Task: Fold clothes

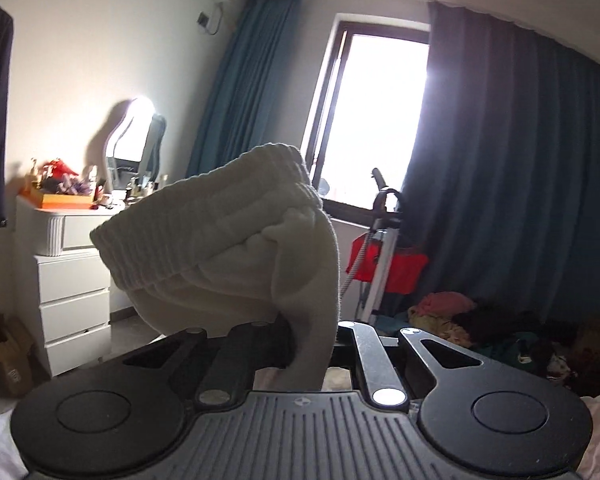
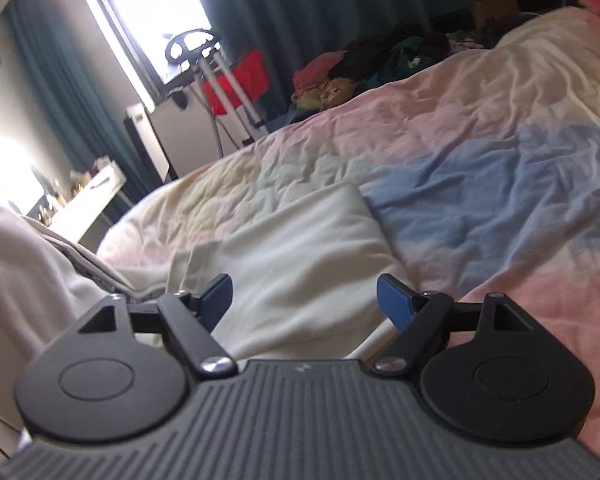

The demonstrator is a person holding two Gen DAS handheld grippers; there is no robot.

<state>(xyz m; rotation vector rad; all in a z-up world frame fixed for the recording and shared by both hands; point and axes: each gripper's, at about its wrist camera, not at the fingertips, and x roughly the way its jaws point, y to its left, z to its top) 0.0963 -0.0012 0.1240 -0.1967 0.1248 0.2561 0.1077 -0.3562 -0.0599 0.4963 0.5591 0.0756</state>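
Left wrist view: the left gripper is lifting the cream garment by its ribbed edge, fingers clamped on the knit.
The right gripper is hovering, fingers apart and empty, over the garment's body lying on the bed. The fold looks just begun; next, probably, carrying that edge across while the right pins the cloth.

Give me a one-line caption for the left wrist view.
Left gripper shut on a cream knit garment, lifted before the window and blue curtains.
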